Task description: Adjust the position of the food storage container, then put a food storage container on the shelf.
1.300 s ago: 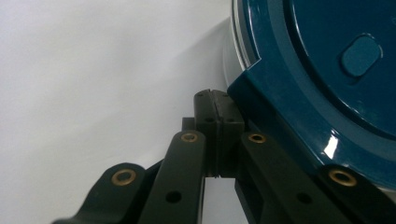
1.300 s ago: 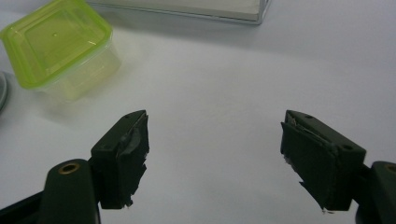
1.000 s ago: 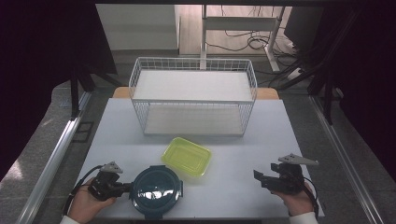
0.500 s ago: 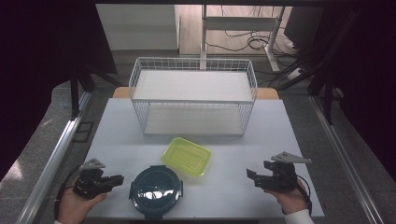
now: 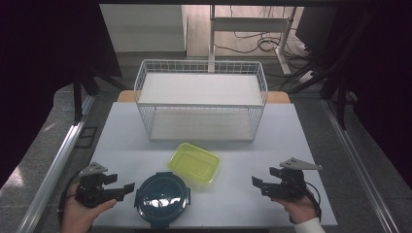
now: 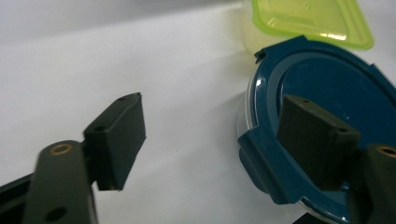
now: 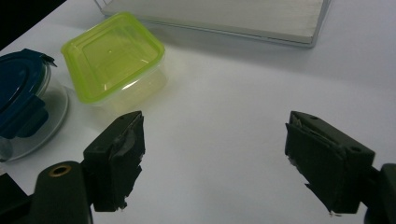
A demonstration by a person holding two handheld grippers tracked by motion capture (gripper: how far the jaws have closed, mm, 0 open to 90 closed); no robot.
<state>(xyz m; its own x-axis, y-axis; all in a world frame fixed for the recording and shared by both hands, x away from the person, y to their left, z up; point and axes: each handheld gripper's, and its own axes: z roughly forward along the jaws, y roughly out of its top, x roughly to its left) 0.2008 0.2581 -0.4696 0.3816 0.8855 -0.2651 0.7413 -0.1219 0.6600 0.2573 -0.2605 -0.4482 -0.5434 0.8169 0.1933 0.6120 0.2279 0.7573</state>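
Near the front edge of the desk (image 5: 126, 141), toward its left corner, sits a round container with a dark blue clip-lock lid (image 5: 162, 199), and just behind it — touching or nearly so, toward the desk's middle — a rectangular container with a yellow-green lid (image 5: 194, 162). Both are closed and lie within easy reach, probably set there so each hand can take one. The left gripper (image 5: 127, 189) rests low just beside the round container's left rim, its fingers (image 6: 116, 140) spread wide and holding nothing; in the left gripper view one finger overlaps the blue lid while the other stands over bare desk, which suggests it is lined up to straddle the rim. The right gripper (image 5: 257, 183) hovers near the front right corner, well apart from both containers, fingers (image 7: 116, 158) likewise wide open and empty, aimed toward the yellow-green lid. A white wire basket (image 5: 201, 104) stands at the back edge, open side facing forward — likely the destination.
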